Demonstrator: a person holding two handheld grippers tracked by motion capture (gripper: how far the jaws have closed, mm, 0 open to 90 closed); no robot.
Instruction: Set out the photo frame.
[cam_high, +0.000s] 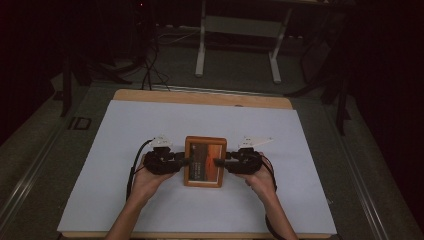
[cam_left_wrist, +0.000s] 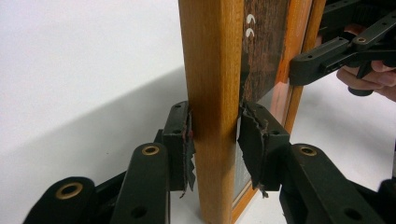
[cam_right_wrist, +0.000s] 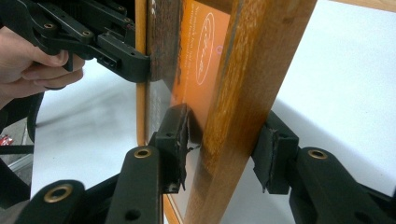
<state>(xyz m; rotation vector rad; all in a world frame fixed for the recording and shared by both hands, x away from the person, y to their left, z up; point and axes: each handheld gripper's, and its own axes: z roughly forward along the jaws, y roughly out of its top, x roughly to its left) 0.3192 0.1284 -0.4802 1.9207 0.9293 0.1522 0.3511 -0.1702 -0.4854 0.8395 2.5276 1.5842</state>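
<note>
A wooden picture frame (cam_high: 205, 150) with an orange and brown print behind glass is between my two grippers over the white sheet, its face toward the high view. My left gripper (cam_high: 187, 161) is shut on its left rail. In the left gripper view, the worn pads of the left gripper (cam_left_wrist: 215, 135) press both sides of the rail (cam_left_wrist: 212, 70). My right gripper (cam_high: 218, 162) clamps the opposite rail. In the right gripper view, the right gripper (cam_right_wrist: 224, 140) has one pad on the print side and one behind the wood (cam_right_wrist: 261, 56). I cannot tell whether the frame rests on the sheet.
A white sheet (cam_high: 150, 130) covers most of the wooden table (cam_high: 200, 96). Two hands (cam_high: 145, 182) come in from the near edge. Beyond the table, a dim floor holds cables (cam_high: 150, 70) and a white desk stand (cam_high: 200, 50).
</note>
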